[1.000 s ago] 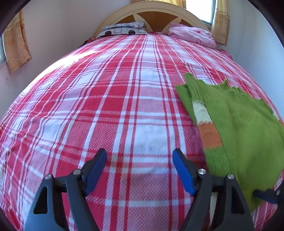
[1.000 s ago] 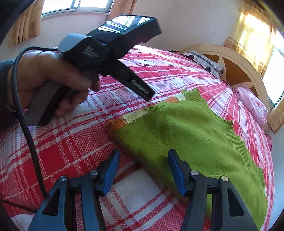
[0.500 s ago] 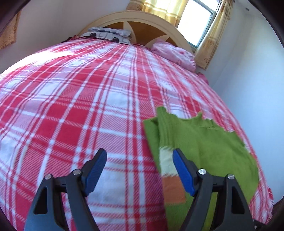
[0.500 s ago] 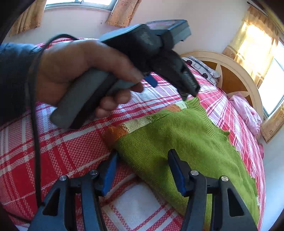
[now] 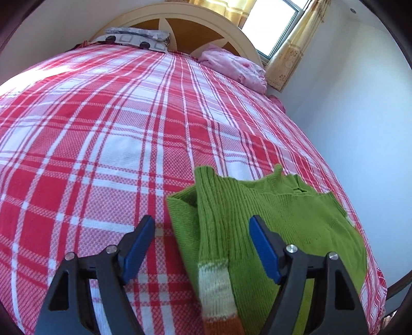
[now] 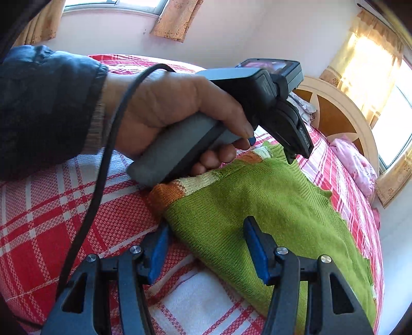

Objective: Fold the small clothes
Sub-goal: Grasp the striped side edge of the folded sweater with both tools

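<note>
Two grippers in my feeds, both spread wide and gripping nothing. My left gripper (image 5: 202, 232) hovers low over the red plaid bedspread (image 5: 103, 154); its left pad sits above bare plaid, its right pad above the green knit sweater (image 5: 270, 214). The sweater's sleeve, with cream and orange cuff bands, runs toward 6 o'clock between the pads. Patterned pillow (image 5: 136, 38) at 11 o'clock, pink bedding (image 5: 234, 67) at 1 o'clock, both against the headboard (image 5: 180, 23). Right wrist view: my left hand (image 6: 175, 108) at 10 o'clock grips that tool's handle, cable trailing down. My right gripper (image 6: 206, 247) straddles the sweater's near edge; whether the pads touch the knit, I cannot tell.
</note>
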The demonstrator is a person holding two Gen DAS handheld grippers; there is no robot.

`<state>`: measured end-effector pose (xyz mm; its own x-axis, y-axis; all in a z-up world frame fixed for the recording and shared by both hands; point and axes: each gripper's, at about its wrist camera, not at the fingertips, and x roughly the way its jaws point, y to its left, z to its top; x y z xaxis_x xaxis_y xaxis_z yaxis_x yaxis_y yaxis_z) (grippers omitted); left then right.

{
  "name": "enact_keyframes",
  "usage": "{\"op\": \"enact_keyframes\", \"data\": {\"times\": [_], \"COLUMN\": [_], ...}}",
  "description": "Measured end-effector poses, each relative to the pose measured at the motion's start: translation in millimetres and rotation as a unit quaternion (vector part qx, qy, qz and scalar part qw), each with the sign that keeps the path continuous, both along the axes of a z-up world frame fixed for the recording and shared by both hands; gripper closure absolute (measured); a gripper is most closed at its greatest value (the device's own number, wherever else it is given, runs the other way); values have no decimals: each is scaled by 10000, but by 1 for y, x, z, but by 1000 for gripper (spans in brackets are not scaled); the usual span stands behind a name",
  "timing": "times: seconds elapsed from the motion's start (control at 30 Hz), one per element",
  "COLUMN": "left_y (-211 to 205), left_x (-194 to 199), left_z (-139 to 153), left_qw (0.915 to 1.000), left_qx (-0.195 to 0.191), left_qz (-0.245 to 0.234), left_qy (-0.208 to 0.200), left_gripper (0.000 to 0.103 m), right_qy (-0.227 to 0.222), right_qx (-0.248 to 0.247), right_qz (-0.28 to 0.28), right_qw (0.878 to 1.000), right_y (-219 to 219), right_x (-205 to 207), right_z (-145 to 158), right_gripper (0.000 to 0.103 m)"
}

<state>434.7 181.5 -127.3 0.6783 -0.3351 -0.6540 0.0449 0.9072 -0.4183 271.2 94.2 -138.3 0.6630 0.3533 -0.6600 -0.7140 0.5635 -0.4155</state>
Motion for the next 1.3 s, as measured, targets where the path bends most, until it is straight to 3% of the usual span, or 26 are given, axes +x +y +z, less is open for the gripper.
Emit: {"op": "enact_keyframes", "data": {"times": [0.17, 0.33, 0.47, 0.6, 0.63, 0.67, 0.7, 0.73, 0.83, 1.13, 1.3], "left_y": [2, 3, 18, 13, 13, 12, 14, 15, 17, 26, 29], "left_x": [4, 9, 11, 12, 12, 11, 11, 11, 10, 12, 9], "left_z": [-1, -5, -14, -13, -13, -14, -15, -16, -16, -18, -11], "left_qw": [9998, 9987, 9957, 9963, 9964, 9958, 9949, 9943, 9935, 9870, 9791], "left_qx": [-190, -440, -922, -848, -837, -893, -982, -1037, -1115, -1565, -1968], "left_qz": [-68, -246, -91, -103, -118, -164, -213, -215, -206, -135, -44], "left_qy": [-43, -42, 70, 90, 85, 80, 92, 82, 72, 341, 508], "left_gripper": [27, 44, 61, 65, 67, 78, 88, 88, 89, 90, 91], "right_qy": [42, -50, -157, -283, -255, -158, -81, -84, -39, 451, 813], "right_qx": [31, -33, -104, -198, -177, -116, -72, -76, -38, 780, 1485], "right_qz": [-11, -16, -22, -20, -14, 42, 91, 52, 24, -51, -120], "right_qw": [10000, 10000, 9998, 9994, 9995, 9998, 9999, 9999, 10000, 9959, 9855], "right_y": [0, 2, 6, 9, 8, 7, 6, 6, 4, -22, -46], "right_x": [0, 1, -5, -9, -9, -9, -9, -10, -9, 6, 17], "right_z": [0, -1, -1, -3, -2, -1, 0, 0, 1, 27, 46], "right_gripper": [46, 46, 46, 46, 52, 59, 81, 90, 93, 95, 96]}}
